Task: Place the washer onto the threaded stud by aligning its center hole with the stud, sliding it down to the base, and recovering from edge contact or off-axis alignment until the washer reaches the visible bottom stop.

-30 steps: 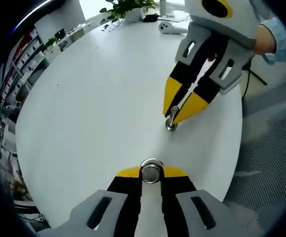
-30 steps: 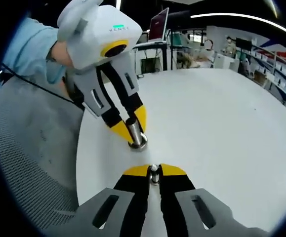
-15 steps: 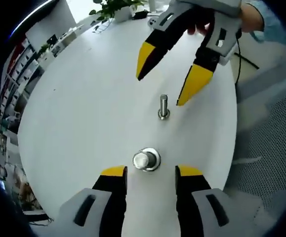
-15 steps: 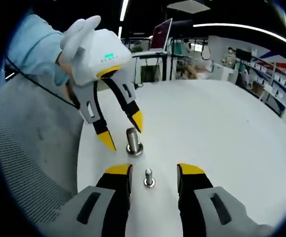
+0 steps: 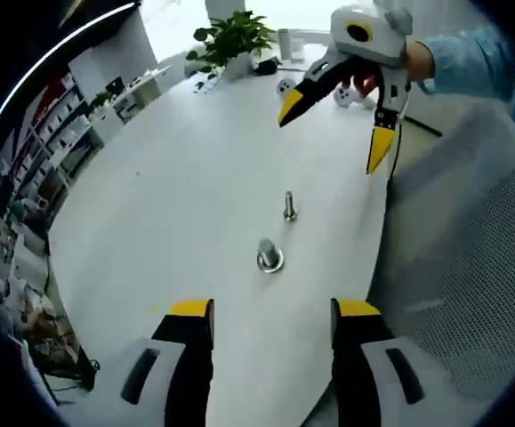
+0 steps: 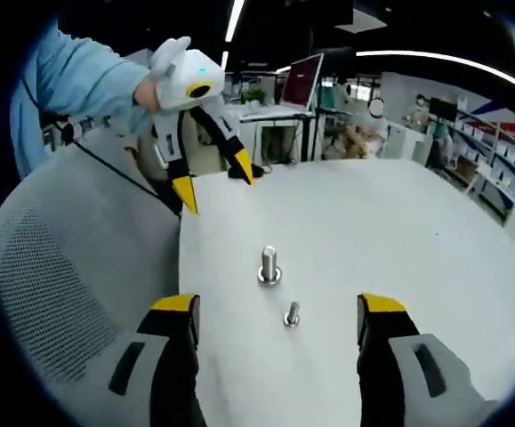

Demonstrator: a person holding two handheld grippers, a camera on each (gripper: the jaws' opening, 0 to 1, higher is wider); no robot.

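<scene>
In the left gripper view the left gripper has its jaws spread wide with nothing between them. Beyond it two studs stand upright on the table — a stout stud with a washer seated flat at its base, and a slim stud. The right gripper hangs over the far edge, also spread and empty. The placing looks done — only withdrawal is left.

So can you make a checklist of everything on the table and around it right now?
Surface: round white table, bare around the parts.
Job's things: big stud and small stud stand upright, apart; both with a ring at the base.
Clutter: potted plant and white objects at the far edge.
Grippers: left gripper and right gripper open, holding nothing.
Cables: black cable over the mesh chair.
Surroundings: shelves, laptop.
</scene>
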